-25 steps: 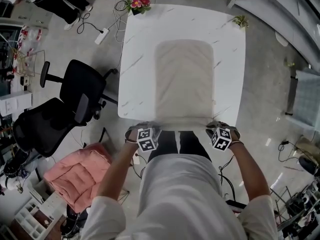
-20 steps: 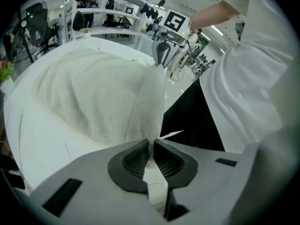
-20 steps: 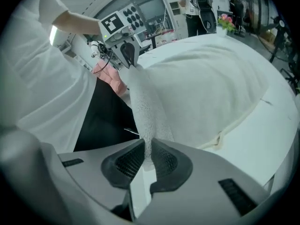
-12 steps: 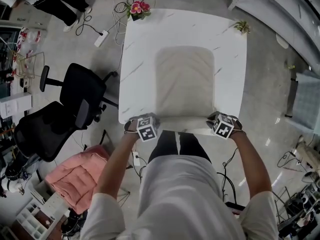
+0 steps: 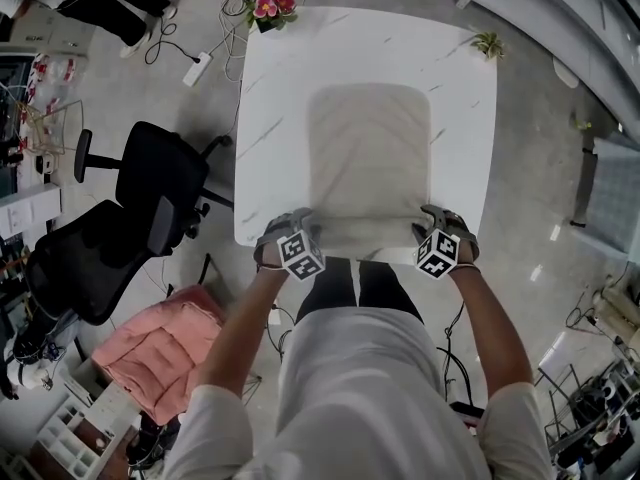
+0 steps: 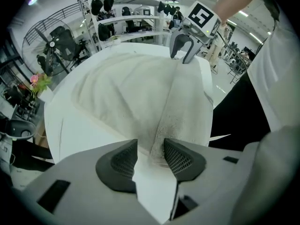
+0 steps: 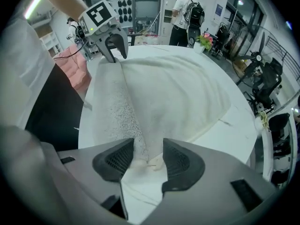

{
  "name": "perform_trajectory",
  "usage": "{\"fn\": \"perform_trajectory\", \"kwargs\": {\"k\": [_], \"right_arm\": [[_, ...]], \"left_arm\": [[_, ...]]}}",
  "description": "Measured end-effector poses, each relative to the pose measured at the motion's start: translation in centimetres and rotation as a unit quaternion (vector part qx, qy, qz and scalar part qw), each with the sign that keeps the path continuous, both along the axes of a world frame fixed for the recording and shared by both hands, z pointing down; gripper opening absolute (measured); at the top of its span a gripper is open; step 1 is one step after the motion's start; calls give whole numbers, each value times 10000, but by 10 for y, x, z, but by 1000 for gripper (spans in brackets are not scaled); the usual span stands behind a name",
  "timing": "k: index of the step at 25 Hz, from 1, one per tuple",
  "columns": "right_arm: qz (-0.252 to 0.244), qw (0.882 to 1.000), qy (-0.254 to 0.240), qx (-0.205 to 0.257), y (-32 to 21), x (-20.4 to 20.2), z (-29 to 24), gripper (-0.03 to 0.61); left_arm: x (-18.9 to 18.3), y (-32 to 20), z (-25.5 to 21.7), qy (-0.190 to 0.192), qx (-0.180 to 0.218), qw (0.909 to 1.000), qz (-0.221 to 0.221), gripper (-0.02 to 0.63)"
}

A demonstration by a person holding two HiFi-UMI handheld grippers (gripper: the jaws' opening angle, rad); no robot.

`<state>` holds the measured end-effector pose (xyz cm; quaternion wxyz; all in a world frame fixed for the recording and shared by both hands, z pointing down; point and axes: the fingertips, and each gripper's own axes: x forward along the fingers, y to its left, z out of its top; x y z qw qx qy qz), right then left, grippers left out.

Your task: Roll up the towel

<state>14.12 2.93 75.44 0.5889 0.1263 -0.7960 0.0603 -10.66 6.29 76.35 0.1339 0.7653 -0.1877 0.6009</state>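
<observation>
A beige towel [image 5: 368, 158] lies flat on the white marble-look table [image 5: 280, 88], its near edge turned over into a narrow fold [image 6: 187, 107]. My left gripper [image 5: 288, 228] stands over the fold's near left corner and my right gripper [image 5: 440, 220] over its near right corner, both pointing steeply down. In the left gripper view the left gripper [image 6: 150, 149] has just been opening; the fold's edge lies between its jaws and the pads do not press it. The right gripper [image 7: 147, 153] has likewise just been opening, straddling the towel [image 7: 173, 93] edge loosely.
A pot of pink flowers [image 5: 265, 8] stands at the table's far left corner and a small green plant [image 5: 485, 43] at the far right. Left of the table are a black office chair [image 5: 150, 188] and a pink cushion [image 5: 150, 348]. My body is against the near edge.
Both grippers moved away from me over the table's near edge, carrying the towel's near edge over into a fold.
</observation>
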Motion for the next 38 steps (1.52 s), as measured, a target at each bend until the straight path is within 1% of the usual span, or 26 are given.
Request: {"fn": "perform_trajectory", "kwargs": {"k": [2,4,7,10,12,14,16,18,20,23,25,27,28,30,32,35,38], "right_arm": [[3,10000,16,64,2,0,-4,212],[47,9999,-110,86,3,-1,-13,212],[113,9985,-473,232,3,-6,-35,212],[139,9959,-787,412,8,-9,-57,209],[98,9952,-912,346,20,-11,-63,193],[-21,9952,-969,94,37,-14,-60,179],[-152,9954,-937,-130,54,-14,-52,178],[-221,9959,-847,-241,67,-12,-43,178],[-221,9966,-742,-266,74,-8,-33,178],[-233,9980,-573,-139,77,-1,-18,179],[-293,9984,-484,-6,76,0,-10,181],[-348,9986,-374,156,74,0,-2,181],[-354,9985,-316,258,71,0,0,171],[-348,9981,-239,457,67,0,1,117],[-374,9976,-251,526,68,0,0,71],[-421,9981,-317,312,76,2,-3,54],[-422,9980,-413,-239,92,4,-6,52]], "left_arm": [[1,0,-4,-58,142,9998,99,199],[2,-1,-12,-28,234,9997,115,206],[1,-2,-34,116,342,9993,67,231],[1,-4,-56,293,622,9976,-40,236],[3,1,-67,486,697,9963,-89,236],[10,16,-72,743,569,9956,-18,217],[20,36,-67,876,366,9953,186,210],[25,53,-57,845,237,9954,392,198],[26,63,-44,757,209,9959,441,181],[21,65,-24,541,286,9975,365,183],[17,65,-11,429,330,9978,393,178],[18,61,-6,404,446,9971,456,142],[18,59,-6,406,499,9968,468,126],[18,58,-7,422,518,9967,463,109],[17,61,-10,449,476,9968,467,73],[17,72,-13,536,226,9969,524,61],[20,89,-18,625,-215,9954,688,60]]}}
